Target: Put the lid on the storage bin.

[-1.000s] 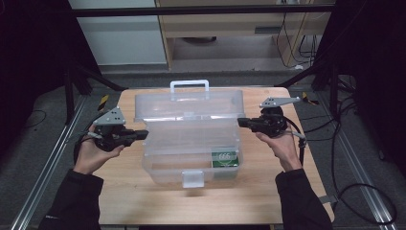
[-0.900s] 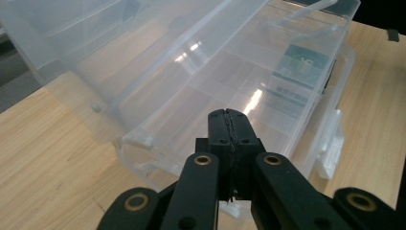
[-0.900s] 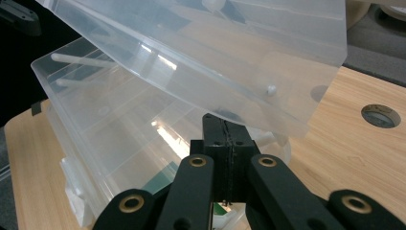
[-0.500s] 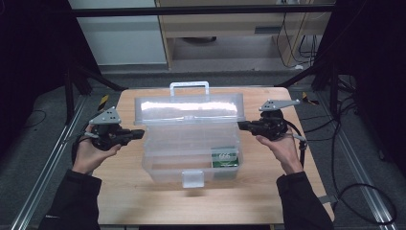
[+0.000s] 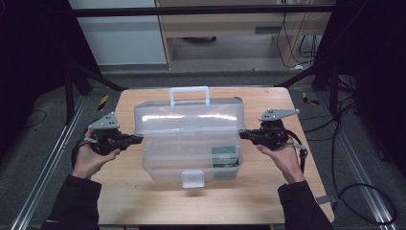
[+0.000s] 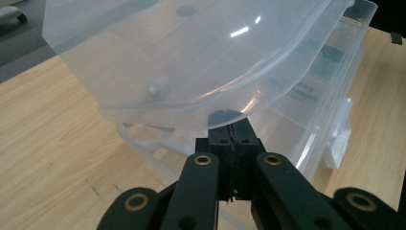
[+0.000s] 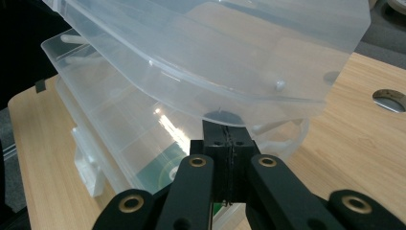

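A clear plastic case (image 5: pixel 191 160) with a white front latch (image 5: pixel 192 178) stands mid-table, a green label (image 5: pixel 225 156) showing inside. Its clear lid (image 5: pixel 189 117) with a white handle (image 5: pixel 189 96) is tilted up off the base. My left gripper (image 5: pixel 139 139) is shut, its tip against the lid's left end. My right gripper (image 5: pixel 242 135) is shut at the lid's right end. In the left gripper view the joined jaws (image 6: pixel 233 127) touch the underside of the lid (image 6: pixel 191 62). The right gripper view shows the same, shut jaws (image 7: pixel 225 125) under the lid's rim (image 7: pixel 239 57).
The wooden table (image 5: pixel 268 191) has bare room in front of and beside the case. A round hole (image 7: pixel 389 99) sits in the tabletop near the right gripper. A pale cabinet (image 5: pixel 124 38) and a wooden shelf unit (image 5: pixel 230 28) stand behind the table.
The lid has lifted and tilted further open at the front. Both grippers rose slightly with it, and the left one shifted a little outward.
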The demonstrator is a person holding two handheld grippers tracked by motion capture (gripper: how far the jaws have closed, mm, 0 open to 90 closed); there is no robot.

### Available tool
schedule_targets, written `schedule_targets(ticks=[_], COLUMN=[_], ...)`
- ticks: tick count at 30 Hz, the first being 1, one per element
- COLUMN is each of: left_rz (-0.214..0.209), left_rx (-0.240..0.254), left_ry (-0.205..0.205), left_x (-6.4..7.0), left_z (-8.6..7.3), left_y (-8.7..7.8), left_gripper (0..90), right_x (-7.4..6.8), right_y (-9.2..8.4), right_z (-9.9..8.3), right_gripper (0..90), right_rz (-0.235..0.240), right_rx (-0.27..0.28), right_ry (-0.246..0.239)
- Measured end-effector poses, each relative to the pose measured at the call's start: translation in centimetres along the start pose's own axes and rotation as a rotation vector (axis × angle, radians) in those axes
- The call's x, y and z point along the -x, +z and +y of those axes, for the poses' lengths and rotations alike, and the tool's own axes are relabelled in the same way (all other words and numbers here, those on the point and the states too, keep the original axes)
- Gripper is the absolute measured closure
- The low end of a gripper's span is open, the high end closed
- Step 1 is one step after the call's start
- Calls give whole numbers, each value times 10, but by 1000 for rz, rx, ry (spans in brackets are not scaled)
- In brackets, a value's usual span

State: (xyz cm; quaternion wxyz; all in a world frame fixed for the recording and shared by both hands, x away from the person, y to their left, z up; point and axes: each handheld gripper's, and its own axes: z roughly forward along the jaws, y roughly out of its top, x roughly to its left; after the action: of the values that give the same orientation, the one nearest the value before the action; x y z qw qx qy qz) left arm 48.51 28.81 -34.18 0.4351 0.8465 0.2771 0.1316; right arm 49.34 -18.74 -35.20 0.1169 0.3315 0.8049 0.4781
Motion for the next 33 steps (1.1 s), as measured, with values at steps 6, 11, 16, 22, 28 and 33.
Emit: schedule_targets(ticks=[6, 11, 16, 22, 28, 33], left_rz=[4, 15, 24, 38, 51, 47], left_rx=[-1, -3, -5, -23, -53, -65], left_ry=[-9, -13, -15, -3, 14, 7], left_x=[4, 7, 10, 15, 21, 23], left_z=[-11, -19, -25, -32, -39, -44], left_y=[0, -1, 1, 3, 5, 6], left_gripper=[897, 897, 897, 896, 896, 896], right_x=[-5, -7, -9, -11, -16, -19], right_y=[-2, -2, -2, 0, 3, 3], right_z=[-11, -18, -25, -31, -39, -43], right_gripper=[900, 900, 900, 900, 898, 898], right_rz=[-4, -20, -34, -43, -77, -79], right_rx=[2, -4, -17, -27, -70, -85], right_ry=[-10, -17, -20, -28, -54, -56])
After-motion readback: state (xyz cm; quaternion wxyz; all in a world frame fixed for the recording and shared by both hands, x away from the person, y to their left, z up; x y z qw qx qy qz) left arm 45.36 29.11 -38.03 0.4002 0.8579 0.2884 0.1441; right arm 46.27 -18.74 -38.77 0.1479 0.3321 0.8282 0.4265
